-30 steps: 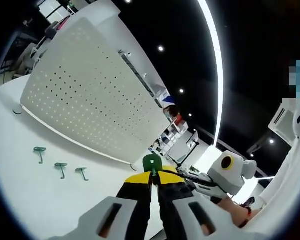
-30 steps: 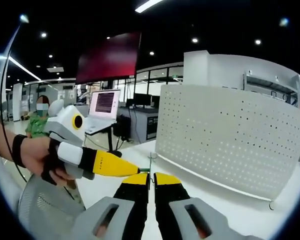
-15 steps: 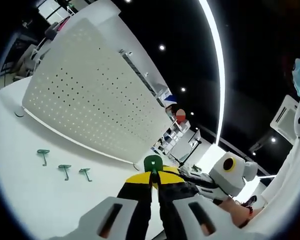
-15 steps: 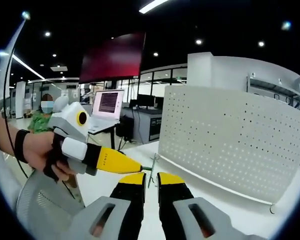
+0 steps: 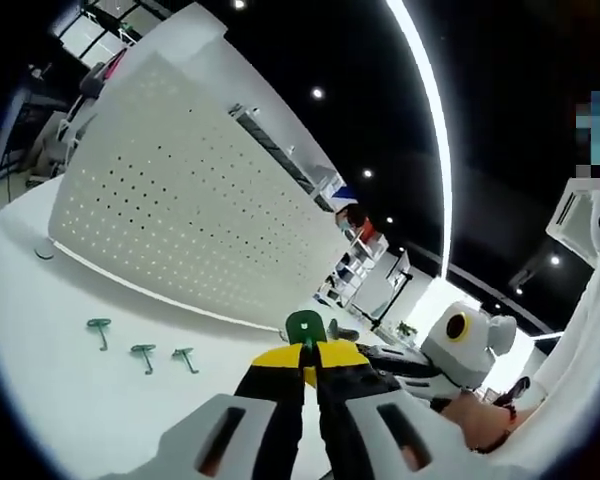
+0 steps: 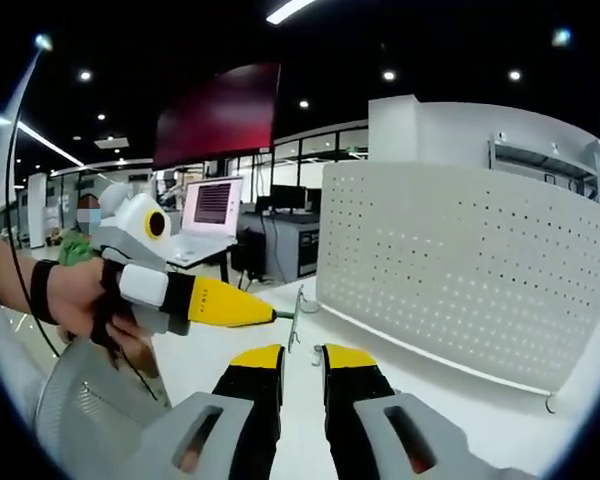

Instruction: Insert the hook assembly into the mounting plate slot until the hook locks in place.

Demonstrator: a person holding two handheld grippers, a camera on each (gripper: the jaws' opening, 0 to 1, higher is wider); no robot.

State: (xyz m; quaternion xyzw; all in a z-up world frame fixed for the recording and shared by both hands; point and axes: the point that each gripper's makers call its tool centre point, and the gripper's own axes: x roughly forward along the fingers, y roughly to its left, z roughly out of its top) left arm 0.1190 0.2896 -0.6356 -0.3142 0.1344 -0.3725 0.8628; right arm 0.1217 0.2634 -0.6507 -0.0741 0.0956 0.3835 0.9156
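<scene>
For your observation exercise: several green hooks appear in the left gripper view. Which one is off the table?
The green hook clamped in the left gripper. It sticks up between the yellow-tipped jaws, while the three other hooks lie in a row on the white table.

Around you is a large, dim office hall with a black ceiling, dotted with small round spotlights (image 6: 388, 75) and crossed by a long bright light strip (image 5: 428, 120). You work at a white table (image 5: 70, 400). Behind it you see a dark red screen (image 6: 218, 115) hanging high, and below it an open laptop (image 6: 208, 215) on a desk. Glass partitions (image 6: 280, 175) run along the back wall. A grey mesh chair back (image 6: 70, 410) sits close by you, and white shelving (image 6: 540, 160) stands further off.
</scene>
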